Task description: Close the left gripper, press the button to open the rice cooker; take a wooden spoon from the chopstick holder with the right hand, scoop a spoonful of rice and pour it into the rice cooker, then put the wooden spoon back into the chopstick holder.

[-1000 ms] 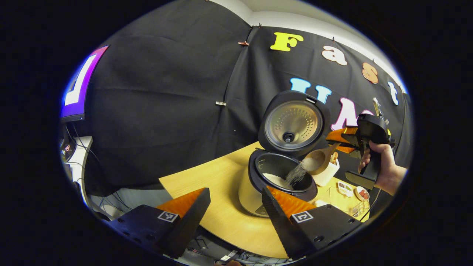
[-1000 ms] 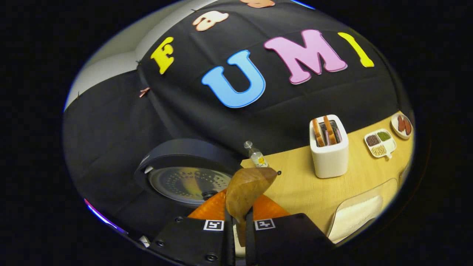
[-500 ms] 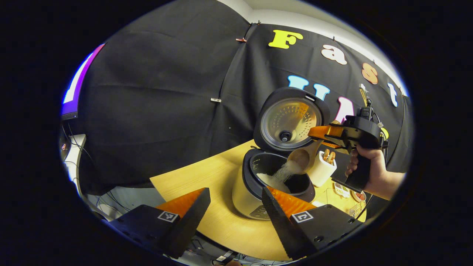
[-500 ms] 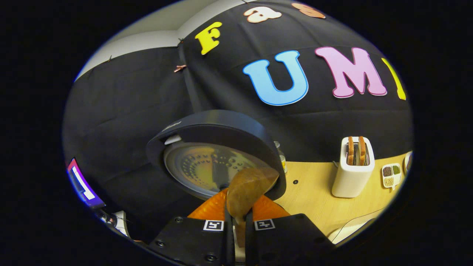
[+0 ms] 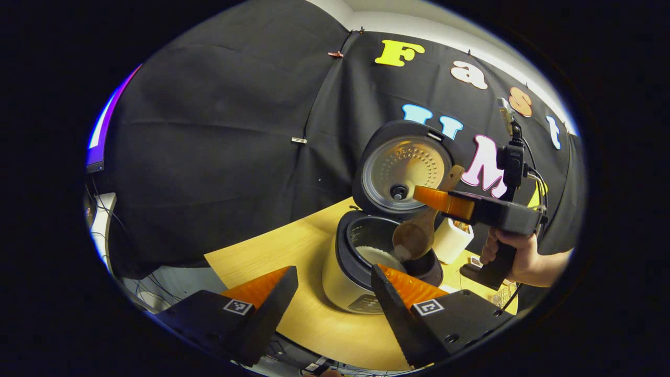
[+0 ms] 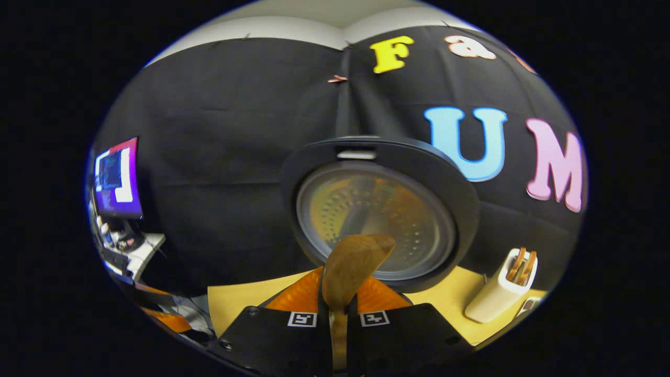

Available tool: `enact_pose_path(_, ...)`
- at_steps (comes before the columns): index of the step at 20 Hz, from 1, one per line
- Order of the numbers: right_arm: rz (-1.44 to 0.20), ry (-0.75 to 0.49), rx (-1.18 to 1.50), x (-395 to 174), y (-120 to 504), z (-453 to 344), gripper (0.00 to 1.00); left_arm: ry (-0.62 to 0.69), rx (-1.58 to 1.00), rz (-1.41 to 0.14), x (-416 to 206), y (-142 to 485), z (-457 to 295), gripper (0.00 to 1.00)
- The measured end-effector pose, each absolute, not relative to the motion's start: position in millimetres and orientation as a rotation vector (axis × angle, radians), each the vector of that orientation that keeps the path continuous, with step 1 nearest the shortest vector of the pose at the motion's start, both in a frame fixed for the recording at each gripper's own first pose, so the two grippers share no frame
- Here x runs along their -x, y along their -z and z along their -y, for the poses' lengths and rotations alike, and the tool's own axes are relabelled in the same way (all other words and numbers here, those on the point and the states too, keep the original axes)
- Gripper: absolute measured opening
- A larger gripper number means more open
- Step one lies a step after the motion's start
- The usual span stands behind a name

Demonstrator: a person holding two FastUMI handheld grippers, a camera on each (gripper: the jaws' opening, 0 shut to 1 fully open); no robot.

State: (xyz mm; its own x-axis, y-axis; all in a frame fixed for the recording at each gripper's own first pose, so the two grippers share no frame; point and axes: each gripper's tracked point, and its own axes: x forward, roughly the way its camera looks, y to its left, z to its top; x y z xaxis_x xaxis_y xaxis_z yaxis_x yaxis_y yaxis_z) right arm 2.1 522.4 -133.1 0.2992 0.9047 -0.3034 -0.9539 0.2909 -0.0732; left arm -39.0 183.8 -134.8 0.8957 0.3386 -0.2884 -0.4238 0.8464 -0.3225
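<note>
Nearest, the left tongs [image 5: 330, 293] hang wide apart and empty just in front of the rice cooker [image 5: 366, 262]; above its open pot the right tongs [image 5: 445, 201] clamp the wooden spoon [image 5: 416, 235], bowl tipped down, handle rising up-right; beyond the cooker stands the chopstick holder [image 5: 453, 238], seemingly the spoon's next stop.

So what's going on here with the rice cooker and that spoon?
A person is working two handheld claws. The right claw is shut on a wooden spoon, tipped bowl-down over the open rice cooker; rice already lies in the pot. The cooker's lid stands upright. The left claw hangs open in front of the cooker, holding nothing. The white chopstick holder stands just behind the cooker, where the spoon goes next.
</note>
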Motion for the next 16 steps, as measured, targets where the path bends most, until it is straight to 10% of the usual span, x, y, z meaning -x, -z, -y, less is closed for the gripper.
enact_pose_path(7,-0.23,-1.319,0.375,27,167,-508,0.16,-0.416,0.389,-0.217,36,131,-183,0.95)
enact_pose_path(16,-0.321,-1.093,0.014,-38,103,-482,0.15,-0.386,0.374,-0.211,28,118,-165,0.95)
